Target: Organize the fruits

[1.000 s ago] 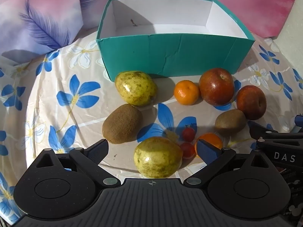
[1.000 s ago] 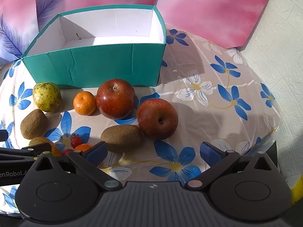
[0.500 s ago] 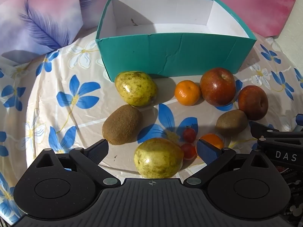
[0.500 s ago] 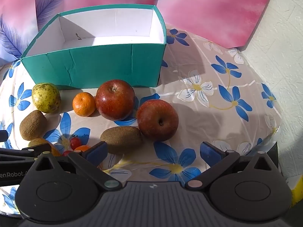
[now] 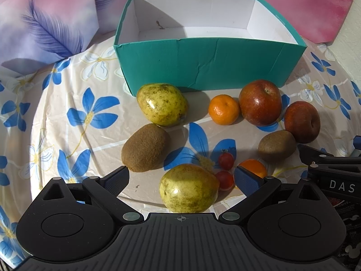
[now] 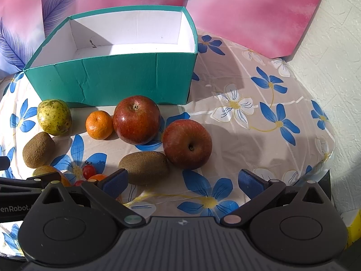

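An empty teal box [image 5: 209, 67] [image 6: 112, 79] with a white inside stands at the back of the flowered cloth. In front of it lie two yellow-green pears [image 5: 162, 103] [image 5: 188, 188], two kiwis [image 5: 144, 150] [image 5: 276, 145], two red apples [image 5: 259, 101] [image 5: 302, 122], two mandarins [image 5: 223, 109] [image 5: 251, 168] and two cherry tomatoes [image 5: 225, 160]. My left gripper [image 5: 181, 179] is open, with the near pear between its fingers but not touched. My right gripper [image 6: 181, 180] is open just before a kiwi [image 6: 144, 167] and an apple [image 6: 187, 144].
Pink and purple feather-print boards [image 5: 52, 22] stand behind the box. A white textured wall [image 6: 327, 56] is at the right. The round table's edge [image 6: 325, 164] curves close on the right. The other gripper's black body [image 5: 334, 171] shows at the right of the left wrist view.
The left gripper has edged slightly forward and down, so the near pear sits a little lower between its fingers. The right gripper has barely moved. No fruit has shifted.
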{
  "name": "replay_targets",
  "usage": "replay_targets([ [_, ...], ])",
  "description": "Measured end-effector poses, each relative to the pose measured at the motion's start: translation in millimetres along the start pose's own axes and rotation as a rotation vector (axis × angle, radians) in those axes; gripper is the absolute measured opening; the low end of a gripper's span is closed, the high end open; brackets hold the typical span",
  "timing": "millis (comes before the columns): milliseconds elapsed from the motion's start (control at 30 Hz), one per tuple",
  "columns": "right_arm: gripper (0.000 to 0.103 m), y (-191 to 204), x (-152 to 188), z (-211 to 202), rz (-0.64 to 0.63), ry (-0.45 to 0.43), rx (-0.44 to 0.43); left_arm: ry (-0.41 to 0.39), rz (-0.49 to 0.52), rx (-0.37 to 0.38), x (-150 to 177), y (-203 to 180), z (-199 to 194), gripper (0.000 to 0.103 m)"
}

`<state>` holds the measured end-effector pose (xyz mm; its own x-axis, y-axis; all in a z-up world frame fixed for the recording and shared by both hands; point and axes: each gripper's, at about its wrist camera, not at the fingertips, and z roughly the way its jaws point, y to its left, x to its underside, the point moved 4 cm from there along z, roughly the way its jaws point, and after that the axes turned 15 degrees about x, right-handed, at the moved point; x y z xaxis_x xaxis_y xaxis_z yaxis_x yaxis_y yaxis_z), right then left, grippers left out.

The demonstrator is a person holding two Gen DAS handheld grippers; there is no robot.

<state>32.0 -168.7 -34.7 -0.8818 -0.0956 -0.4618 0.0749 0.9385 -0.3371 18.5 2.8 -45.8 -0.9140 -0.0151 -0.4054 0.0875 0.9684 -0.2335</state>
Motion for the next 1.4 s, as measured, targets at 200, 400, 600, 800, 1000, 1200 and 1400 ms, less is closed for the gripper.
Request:
replay_targets([
  [200, 0.103, 0.2, 0.1, -0.4, 0.0, -0.001, 0.001, 0.001, 0.001, -0.005, 1.8, -0.8, 1.5, 0.102],
  [400, 0.103, -0.2, 0.5, -1.1, 0.0, -0.001, 0.0, 0.003, 0.0, -0.008, 1.4, -2.2, 0.5, 0.102],
  [600, 0.103, -0.9, 0.5, -1.8, -0.001, -0.002, 0.001, 0.005, -0.001, -0.009, 1.6, -3.3, 0.2, 0.102],
  [800, 0.103, -0.6, 0.6, -1.7, 0.0, -0.002, 0.001, 0.006, -0.001, -0.008, 1.3, -3.5, 0.1, 0.102],
  [1000, 0.103, -0.6, 0.6, -1.2, 0.0, -0.002, 0.002, 0.009, -0.002, -0.009, 2.3, -4.2, -0.1, 0.102],
  [1200, 0.103, -1.1, 0.7, -1.1, -0.001, -0.002, 0.001, 0.01, -0.002, -0.009, 3.1, -5.0, -0.5, 0.102],
  [1400, 0.103, -2.0, 0.4, -0.9, -0.001, -0.004, -0.001, 0.01, -0.002, -0.009, 2.8, -5.0, -0.3, 0.102],
])
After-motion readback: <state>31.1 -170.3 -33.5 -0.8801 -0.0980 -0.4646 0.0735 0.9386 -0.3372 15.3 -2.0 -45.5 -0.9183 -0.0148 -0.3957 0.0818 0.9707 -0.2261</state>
